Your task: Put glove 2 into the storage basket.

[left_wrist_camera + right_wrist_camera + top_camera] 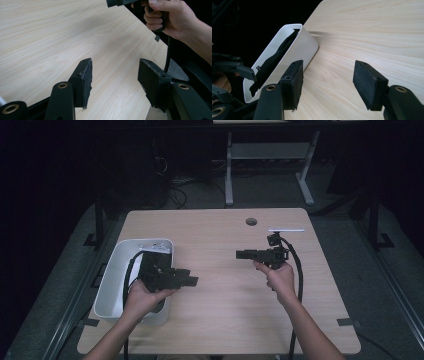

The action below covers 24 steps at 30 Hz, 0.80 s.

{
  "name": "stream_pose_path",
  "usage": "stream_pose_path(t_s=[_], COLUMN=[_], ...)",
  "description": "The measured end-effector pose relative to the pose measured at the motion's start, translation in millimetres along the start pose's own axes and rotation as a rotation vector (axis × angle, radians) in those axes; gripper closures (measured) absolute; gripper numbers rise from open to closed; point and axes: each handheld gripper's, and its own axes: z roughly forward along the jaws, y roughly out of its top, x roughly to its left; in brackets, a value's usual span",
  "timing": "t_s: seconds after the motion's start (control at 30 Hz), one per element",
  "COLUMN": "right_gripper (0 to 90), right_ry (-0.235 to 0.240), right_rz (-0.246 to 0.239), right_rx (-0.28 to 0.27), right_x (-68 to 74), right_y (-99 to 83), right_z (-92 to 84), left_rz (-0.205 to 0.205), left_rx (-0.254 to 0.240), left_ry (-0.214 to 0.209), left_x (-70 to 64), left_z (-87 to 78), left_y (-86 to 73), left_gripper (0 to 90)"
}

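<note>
A white bin (111, 275) stands on the left part of the wooden table (225, 320). In the right gripper view the bin (297, 47) holds a long black item (274, 60); what it is I cannot tell. My left gripper (192, 281) hovers over the bin's right edge and points right. Its jaws (115, 75) stand open over bare wood. My right gripper (239, 254) is held above the table's right half and points left toward the bin. It is open too (328, 77), with nothing between the pads. The two grippers face each other, well apart.
A round cable hole (251, 221) and a thin white strip (286, 229) lie near the table's far edge. A white desk frame (270, 165) stands on the dark floor behind. Black cables trail from both grippers toward the near edge.
</note>
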Motion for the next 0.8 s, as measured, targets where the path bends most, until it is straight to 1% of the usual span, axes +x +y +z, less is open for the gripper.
stream_pose_path(t_s=[0.43,0.53,0.7,0.77,0.8], right_gripper=[40.7,39.8,39.7,39.7,39.7], right_ry=[-0.021,-0.024,-0.026,-0.033,-0.035], right_rz=[0.019,0.022,0.032,0.037,0.036], right_rx=[-0.024,-0.025,-0.033,-0.024,-0.032], right_x=[-12.6,-15.2,-20.2,-22.2,-23.0], right_y=[-7.9,-10.1,-15.8,-17.8,-18.8], right_z=[-19.4,-22.1,-27.5,-29.3,-31.1], left_rz=[0.009,0.018,0.017,0.021,0.019], left_rx=[0.023,0.031,0.032,0.036,0.036], left_ry=[-0.028,-0.027,-0.029,-0.027,-0.029], left_x=[-6.9,-8.6,-10.9,-12.2,-12.5], left_z=[20.1,24.2,28.0,29.8,30.8], left_y=[3.4,3.6,3.7,3.6,3.5], left_gripper=[44.0,43.9,43.7,43.5,43.5])
